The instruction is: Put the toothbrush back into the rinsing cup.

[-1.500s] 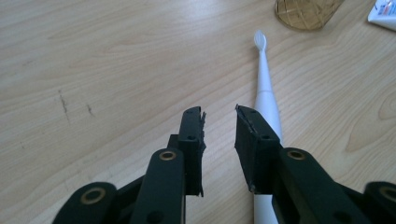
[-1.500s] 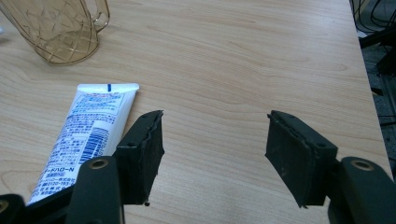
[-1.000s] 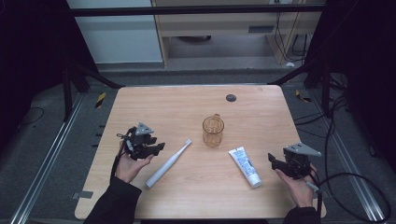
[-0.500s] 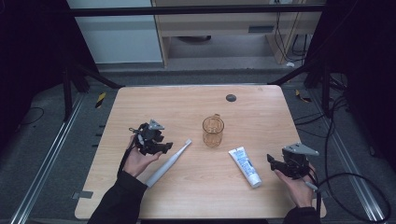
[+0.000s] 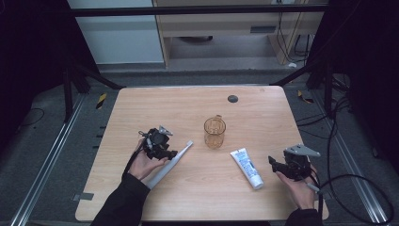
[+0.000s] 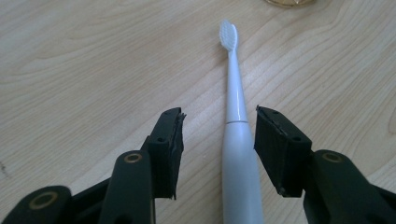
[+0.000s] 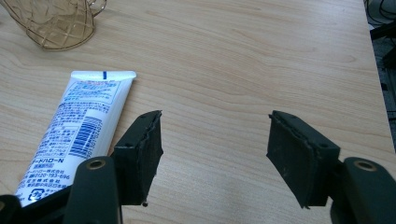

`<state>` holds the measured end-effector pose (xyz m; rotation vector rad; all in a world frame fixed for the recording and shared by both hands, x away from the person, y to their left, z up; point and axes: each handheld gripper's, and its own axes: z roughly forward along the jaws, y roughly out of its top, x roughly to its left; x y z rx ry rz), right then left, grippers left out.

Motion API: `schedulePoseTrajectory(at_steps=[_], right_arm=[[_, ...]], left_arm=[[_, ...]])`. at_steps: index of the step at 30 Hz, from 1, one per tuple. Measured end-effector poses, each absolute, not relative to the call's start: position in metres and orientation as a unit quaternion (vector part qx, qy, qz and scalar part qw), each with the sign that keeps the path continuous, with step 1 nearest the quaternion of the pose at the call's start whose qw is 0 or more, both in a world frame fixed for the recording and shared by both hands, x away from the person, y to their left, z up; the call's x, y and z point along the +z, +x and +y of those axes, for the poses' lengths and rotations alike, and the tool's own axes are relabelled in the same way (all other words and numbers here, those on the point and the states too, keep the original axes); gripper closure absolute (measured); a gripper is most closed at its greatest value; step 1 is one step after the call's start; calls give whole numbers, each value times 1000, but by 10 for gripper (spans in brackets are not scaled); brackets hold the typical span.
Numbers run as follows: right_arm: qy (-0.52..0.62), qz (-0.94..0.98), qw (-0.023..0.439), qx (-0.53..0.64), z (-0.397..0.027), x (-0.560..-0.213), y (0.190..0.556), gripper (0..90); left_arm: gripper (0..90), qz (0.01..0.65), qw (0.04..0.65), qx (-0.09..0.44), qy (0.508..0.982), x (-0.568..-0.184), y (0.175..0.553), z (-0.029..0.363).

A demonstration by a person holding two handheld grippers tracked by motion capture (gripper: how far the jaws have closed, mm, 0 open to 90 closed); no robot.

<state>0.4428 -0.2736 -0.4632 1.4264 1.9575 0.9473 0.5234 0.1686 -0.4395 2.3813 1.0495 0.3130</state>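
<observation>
Toothbrush (image 6: 236, 140) lies flat on the wooden surface (image 5: 188, 103), between the parted jaws of the left gripper (image 6: 219, 140), which have just been opening, untouched. Right gripper (image 7: 215, 154) hovers released beside the toothpaste tube (image 7: 79, 126).

Light wood table (image 5: 141, 113) – amber cup (image 5: 214, 132) stands mid-table. White toothbrush (image 5: 170, 163) lies flat left of cup, toothpaste tube (image 5: 247, 168) flat to its right – both nearer the person. Small dark disc (image 5: 232, 98) beyond cup.
</observation>
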Motion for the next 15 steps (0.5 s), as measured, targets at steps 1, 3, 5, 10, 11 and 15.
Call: schedulePoseTrajectory(at_steps=[1, 3, 5, 10, 11, 15], right_arm=[[529, 725, 267, 351, -273, -463, 443, 353], [529, 725, 266, 351, -273, -463, 443, 353], [528, 725, 267, 351, -274, -463, 443, 353], [529, 724, 270, 352, -275, -463, 443, 353], [528, 724, 271, 351, -276, -463, 443, 353], [529, 724, 269, 352, -275, -463, 443, 353]], left_arm=[[515, 385, 252, 113, 880, -440, 524, 168], [519, 384, 247, 111, 882, -442, 524, 166], [521, 383, 243, 110, 884, -444, 523, 165], [534, 378, 232, 103, 890, -449, 522, 160], [536, 376, 229, 103, 892, -450, 523, 159], [552, 372, 224, 98, 895, -452, 523, 157]])
